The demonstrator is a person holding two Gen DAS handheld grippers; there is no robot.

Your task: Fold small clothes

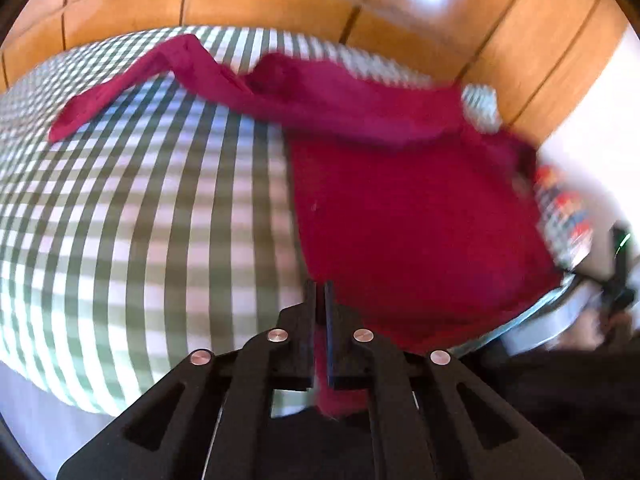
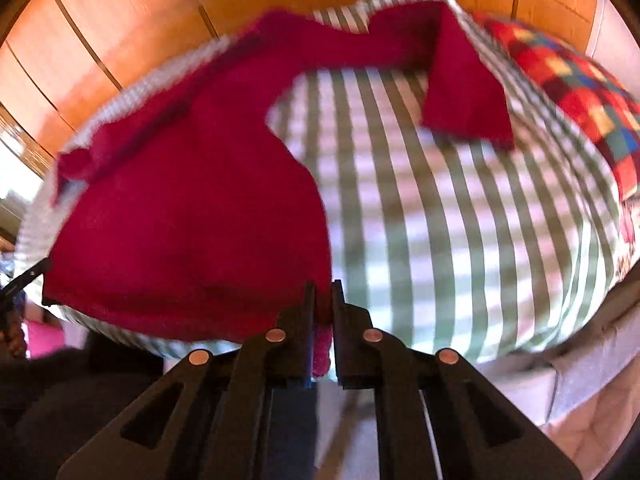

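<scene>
Crimson fabric of a long-sleeved knitted top [image 1: 400,208] is pinched at its near hem by the left gripper [image 1: 322,304], whose 2 black fingers [image 1: 308,320] are pressed together on the cloth, with a tuft of red showing below them. In the right wrist view, the same top [image 2: 192,216] is clamped at another point of the hem by the right gripper [image 2: 323,304]; its jaws are nearly together, with a strip of red fabric squeezed between them and hanging down behind.

The garment is spread over a green-and-white checked bedcover [image 1: 140,208], its body lying toward the near edge and partly raised at the hem where it is gripped. 1 sleeve [image 1: 120,84] is stretched out flat across the checks, away from the body. In the right wrist view a sleeve [image 2: 464,80] is seen bent downward, its cuff resting on the checks.

A multicoloured patchwork pillow [image 2: 568,92] is seen at the far side of the bedcover, near that sleeve. Wooden panelling [image 1: 280,4] is visible behind the bed. Both views are blurred.
</scene>
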